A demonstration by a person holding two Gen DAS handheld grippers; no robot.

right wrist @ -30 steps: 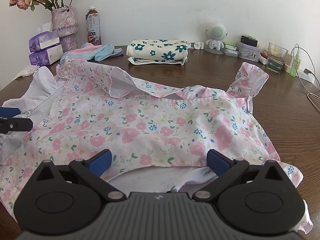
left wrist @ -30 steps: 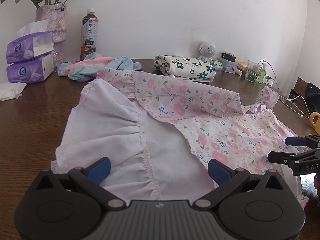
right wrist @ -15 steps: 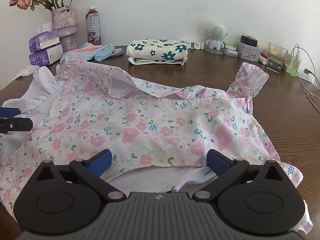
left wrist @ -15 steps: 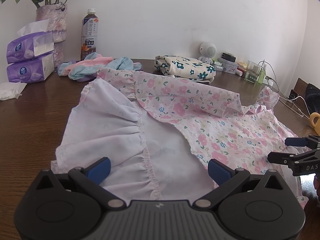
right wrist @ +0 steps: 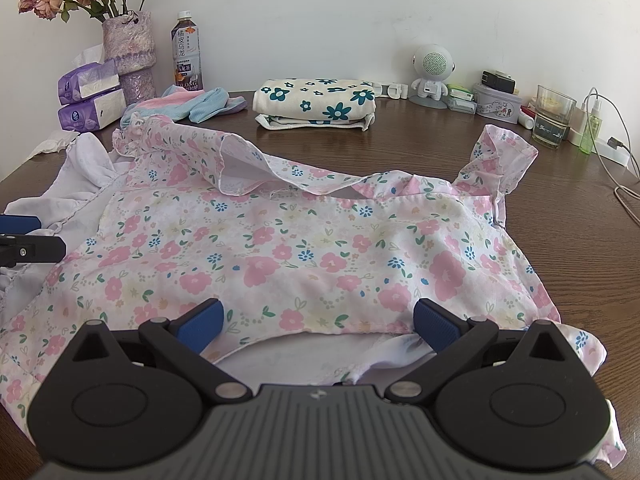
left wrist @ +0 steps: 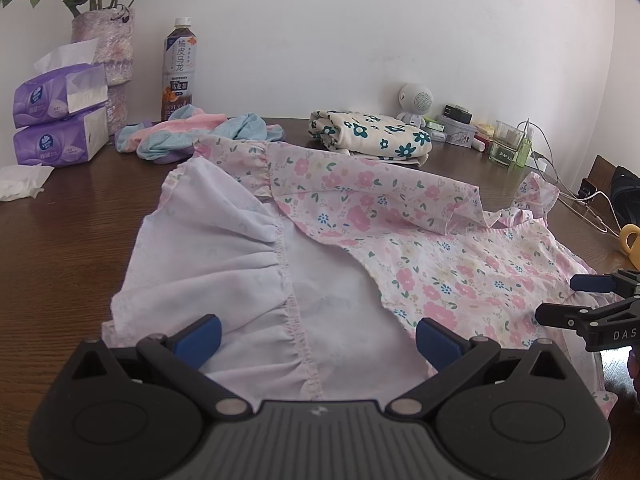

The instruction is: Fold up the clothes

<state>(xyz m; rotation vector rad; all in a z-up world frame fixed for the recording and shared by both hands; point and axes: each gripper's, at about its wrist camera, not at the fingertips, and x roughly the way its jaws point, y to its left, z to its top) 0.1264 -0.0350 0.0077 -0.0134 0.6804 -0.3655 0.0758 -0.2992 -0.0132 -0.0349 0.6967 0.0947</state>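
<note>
The floral dress (right wrist: 304, 248) lies spread across the dark wooden tabletop (right wrist: 568, 208), pink and blue flowers on a pale ground. On its left part the fabric is turned over, so the plain pale underside with a gathered ruffle seam (left wrist: 288, 280) faces up. One printed flap is folded back across the upper body, and a ruffled sleeve (right wrist: 500, 156) stands up at the far right corner.

The left hand-held gripper (left wrist: 318, 338) sits low over the pale underside near the hem, its blue-padded jaws spread wide with nothing between them. The right hand-held gripper (right wrist: 318, 326) hangs over the printed side near the lower edge, jaws likewise spread and empty; whether the pads touch the cloth cannot be told. Each gripper's tip shows at the edge of the other's view.

Behind the dress, well apart from it, lies a folded cream garment with teal flowers (right wrist: 316, 102). A crumpled pink and blue garment (left wrist: 192, 132) sits just beyond the dress's far left corner. Along the wall stand a vase of dried roses (right wrist: 128, 48), two stacked purple tissue packs (left wrist: 56, 116), a tea bottle (left wrist: 178, 72), a small round white speaker figure (right wrist: 430, 72) and a glass (right wrist: 554, 120).
</note>
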